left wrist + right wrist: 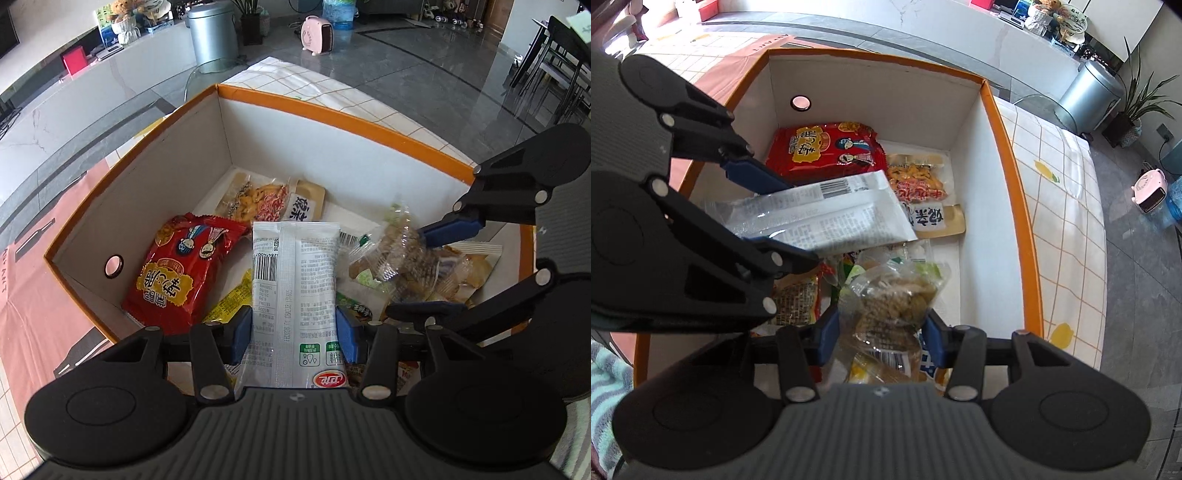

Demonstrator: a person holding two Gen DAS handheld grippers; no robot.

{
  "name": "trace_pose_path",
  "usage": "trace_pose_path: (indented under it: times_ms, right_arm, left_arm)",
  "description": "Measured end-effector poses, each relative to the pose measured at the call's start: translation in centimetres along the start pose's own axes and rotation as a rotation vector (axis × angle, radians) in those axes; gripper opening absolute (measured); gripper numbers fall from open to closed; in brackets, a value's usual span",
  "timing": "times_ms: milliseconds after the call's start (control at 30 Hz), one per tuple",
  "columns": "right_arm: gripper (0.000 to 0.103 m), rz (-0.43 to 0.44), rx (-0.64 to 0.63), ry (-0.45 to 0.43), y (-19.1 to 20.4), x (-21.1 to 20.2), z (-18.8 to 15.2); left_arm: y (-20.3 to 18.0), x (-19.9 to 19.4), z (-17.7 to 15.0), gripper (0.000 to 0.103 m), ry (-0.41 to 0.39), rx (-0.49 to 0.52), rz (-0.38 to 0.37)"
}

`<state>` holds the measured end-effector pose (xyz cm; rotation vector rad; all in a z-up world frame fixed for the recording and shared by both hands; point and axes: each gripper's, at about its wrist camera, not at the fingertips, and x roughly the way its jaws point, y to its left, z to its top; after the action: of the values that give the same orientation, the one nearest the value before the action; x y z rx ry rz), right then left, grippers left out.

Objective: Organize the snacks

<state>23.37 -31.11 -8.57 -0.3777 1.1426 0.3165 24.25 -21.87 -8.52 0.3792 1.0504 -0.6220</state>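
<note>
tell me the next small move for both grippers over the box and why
Probably lower a little more, then open. The left gripper pinches the white packet and the right gripper pinches the clear snack bag, both already over the box, above the snacks lying on its floor.

Glossy plastic packet (295, 280), matt cardboard box (280, 147)

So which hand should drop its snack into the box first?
Probably the left. Its tongs hold the white packet over a bare gap beside the red bag. The right tongs hold the clear bag above piled snacks.
</note>
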Motion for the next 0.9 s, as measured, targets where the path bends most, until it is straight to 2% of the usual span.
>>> trace_pose_path:
  times_ms: [100,200,267,400,467,567,900]
  right_arm:
    - [0.047,-0.006,-0.013,-0.002,0.4,-0.2,-0.1]
    - [0.053,-0.018,-0.022,-0.017,0.4,-0.7,-0.2]
    - [0.062,-0.023,-0.018,-0.030,0.3,-1.4,-0.1]
    - [0.068,-0.048,0.002,-0.052,0.2,-2.9,-0.2]
    - [0.076,-0.061,0.026,-0.067,0.1,-4.0,-0.3]
    - [0.077,-0.069,0.069,-0.104,0.3,-5.8,-0.6]
    - [0.089,-0.080,0.217,-0.257,3.3,-12.3,-2.4]
  left_arm:
    - [0.1,0.1,0.0,0.056,0.007,-0.003,-0.001]
    - [0.0,-0.5,0.1,0.060,-0.009,-0.001,0.016]
    - [-0.1,-1.2,0.1,0.061,-0.027,0.003,0.023]
    - [-0.2,-3.6,0.0,0.068,-0.086,-0.009,0.031]
    - [-0.1,-5.0,-0.3,0.070,-0.122,-0.024,0.037]
    - [0.2,-7.2,-1.1,0.072,-0.174,-0.063,0.059]
    - [0.6,-14.4,-5.6,0.073,-0.312,-0.129,0.218]
